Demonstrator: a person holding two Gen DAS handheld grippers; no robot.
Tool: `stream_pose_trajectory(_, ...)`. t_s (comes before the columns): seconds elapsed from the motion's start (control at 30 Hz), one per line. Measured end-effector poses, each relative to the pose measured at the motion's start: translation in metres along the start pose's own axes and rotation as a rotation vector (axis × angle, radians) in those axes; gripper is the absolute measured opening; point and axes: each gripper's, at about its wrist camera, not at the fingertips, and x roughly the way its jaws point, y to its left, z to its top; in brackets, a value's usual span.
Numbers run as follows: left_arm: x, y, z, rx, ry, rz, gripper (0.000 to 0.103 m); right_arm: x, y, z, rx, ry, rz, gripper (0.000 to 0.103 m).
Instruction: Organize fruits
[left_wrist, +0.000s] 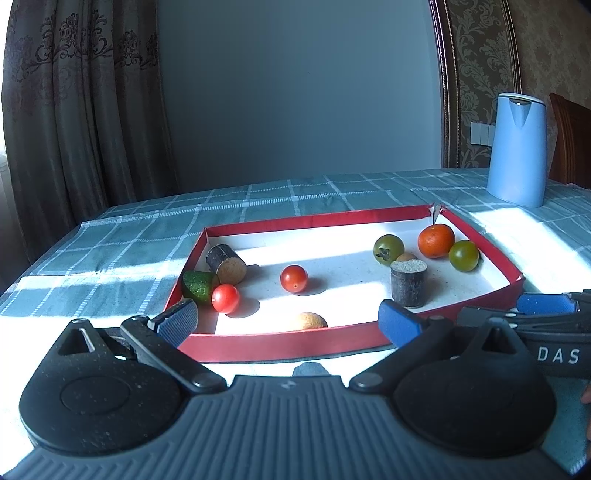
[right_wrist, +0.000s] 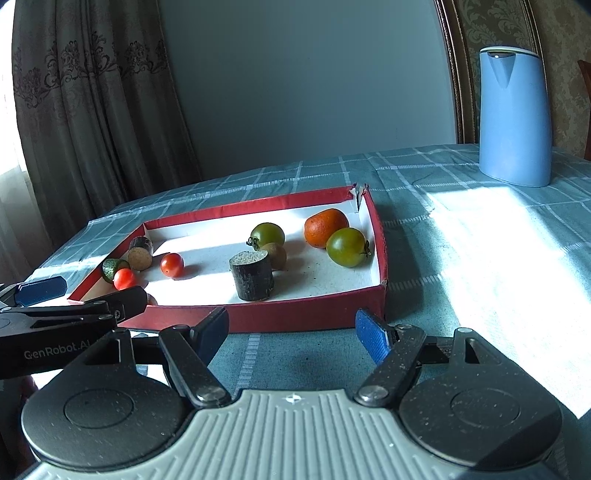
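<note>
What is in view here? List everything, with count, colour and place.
Tray: 1, red with white floor, on the tablecloth.
Red tomatoes: 2, left half of tray.
Green tomatoes: 2, far right of tray.
Orange: 1, far right corner.
Dark cylinders: 2, one upright, one lying at left.
Green cut piece: 1, left wall.
Tan round pieces: 2, near wall and behind the upright cylinder.
Kettle: 1, light blue, far right.
Tablecloth: 1, teal checked.
Curtain: brown, left.
Left gripper: open.
Right gripper: open.
</note>
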Motion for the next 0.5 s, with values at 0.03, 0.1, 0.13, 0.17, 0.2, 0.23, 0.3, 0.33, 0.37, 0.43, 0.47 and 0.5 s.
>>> stream_pose_trajectory(0.03,-0.0001,-0.0002,-0.0001,0.001,-0.001,0.002,0.103,0.0003,-0.0001,0.0000,0.001,0.003,0.000,0.076)
stream_pose_trajectory(0.1,-0.0009,0.0004,0.0000,-0.002,-0.003,-0.001,0.103,0.0004,-0.0006,-0.0004,0.003,0.005,-0.002,0.076)
stream_pose_trajectory(0.13,-0.0011,0.0008,0.0002,-0.005,-0.004,-0.002,0.103,0.0007,-0.0005,-0.0004,0.003,0.007,-0.003,0.076)
stream_pose_trajectory(0.17,-0.0014,0.0011,0.0003,-0.008,-0.006,-0.002,0.103,0.0012,-0.0004,-0.0005,0.003,0.012,-0.001,0.076)
stream_pose_trajectory(0.2,-0.0017,0.0016,0.0005,-0.011,-0.008,-0.001,0.103,0.0014,-0.0001,-0.0008,0.002,0.016,0.001,0.076)
stream_pose_trajectory(0.23,-0.0020,0.0023,0.0007,-0.015,-0.010,-0.001,0.103,0.0014,0.0002,-0.0010,0.000,0.016,0.003,0.076)
stream_pose_trajectory(0.3,-0.0014,0.0053,0.0016,-0.032,0.002,-0.019,0.103,0.0013,0.0014,-0.0014,-0.007,0.016,0.001,0.076)
stream_pose_trajectory(0.33,-0.0007,0.0061,0.0019,-0.035,0.010,-0.031,0.103,0.0017,0.0017,-0.0015,-0.010,0.018,0.002,0.076)
stream_pose_trajectory(0.37,-0.0006,0.0062,0.0018,-0.035,0.011,-0.030,0.103,0.0022,0.0019,-0.0016,-0.011,0.020,0.001,0.076)
stream_pose_trajectory(0.43,-0.0037,0.0036,0.0014,-0.013,-0.015,0.002,0.103,0.0024,0.0018,-0.0016,-0.011,0.022,0.001,0.076)
stream_pose_trajectory(0.47,-0.0058,0.0020,0.0009,-0.003,-0.030,0.013,0.103,0.0025,0.0017,-0.0016,-0.011,0.023,0.001,0.076)
stream_pose_trajectory(0.5,-0.0082,-0.0002,0.0003,0.011,-0.046,0.018,0.103,0.0027,0.0019,-0.0017,-0.012,0.024,0.001,0.076)
